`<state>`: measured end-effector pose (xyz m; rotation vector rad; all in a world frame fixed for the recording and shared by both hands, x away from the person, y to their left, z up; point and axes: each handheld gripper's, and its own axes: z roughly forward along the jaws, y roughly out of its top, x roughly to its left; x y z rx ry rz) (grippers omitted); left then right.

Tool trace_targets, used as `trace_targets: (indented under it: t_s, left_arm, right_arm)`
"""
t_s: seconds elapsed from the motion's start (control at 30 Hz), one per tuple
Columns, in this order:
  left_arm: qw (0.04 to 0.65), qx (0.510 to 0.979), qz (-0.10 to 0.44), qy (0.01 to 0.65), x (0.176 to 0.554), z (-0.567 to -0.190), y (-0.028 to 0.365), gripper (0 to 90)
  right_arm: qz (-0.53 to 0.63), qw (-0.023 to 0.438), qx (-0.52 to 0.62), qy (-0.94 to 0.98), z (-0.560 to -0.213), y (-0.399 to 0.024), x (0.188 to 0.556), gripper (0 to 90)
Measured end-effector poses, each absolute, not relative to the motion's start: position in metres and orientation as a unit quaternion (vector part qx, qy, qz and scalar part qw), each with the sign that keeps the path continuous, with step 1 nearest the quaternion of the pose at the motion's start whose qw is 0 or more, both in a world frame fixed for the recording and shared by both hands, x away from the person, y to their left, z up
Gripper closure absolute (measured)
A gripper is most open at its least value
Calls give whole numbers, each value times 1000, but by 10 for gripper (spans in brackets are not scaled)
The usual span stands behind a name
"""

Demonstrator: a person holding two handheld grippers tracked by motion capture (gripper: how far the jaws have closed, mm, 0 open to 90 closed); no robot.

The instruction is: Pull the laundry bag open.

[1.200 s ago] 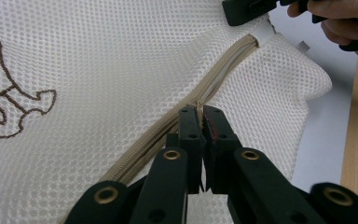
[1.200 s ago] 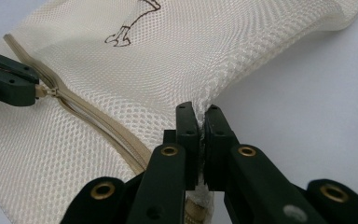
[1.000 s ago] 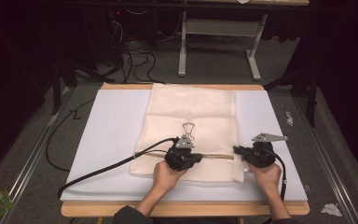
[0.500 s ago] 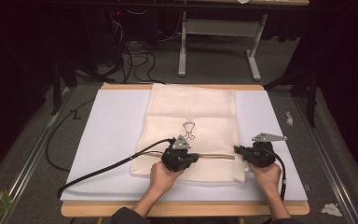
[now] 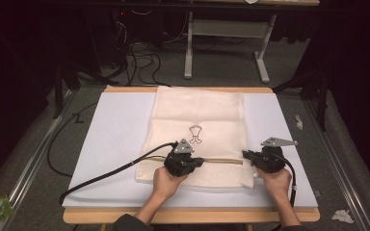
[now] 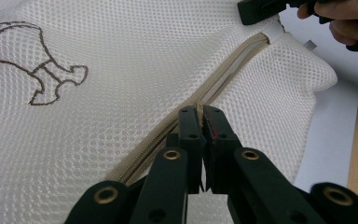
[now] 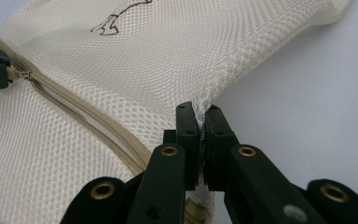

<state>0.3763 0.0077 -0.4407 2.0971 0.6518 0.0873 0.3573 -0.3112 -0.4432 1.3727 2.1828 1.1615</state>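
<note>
Left tool (image 5: pixel 198 162) now farther left along one zipper (image 5: pixel 224 161), both tools clenched on one mesh bag (image 5: pixel 200 115).

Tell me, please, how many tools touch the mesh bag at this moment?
2. The left tool is shut on the zipper pull, partway along the zipper of the mesh bag. The right tool is shut on the bag's edge at the zipper's right end.

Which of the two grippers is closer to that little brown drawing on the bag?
Left. The left gripper sits on the zipper just below the drawing. The right gripper clamps the bag at its right edge, farther off to the side.
</note>
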Motion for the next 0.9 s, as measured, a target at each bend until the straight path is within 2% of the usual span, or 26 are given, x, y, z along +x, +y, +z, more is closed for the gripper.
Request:
trace_targets:
  t_s: [0.9]
  left_arm:
    - [462, 845, 43, 267, 373, -436, 22, 872]
  right_arm:
    - [401, 164, 482, 761, -442, -310, 358, 881]
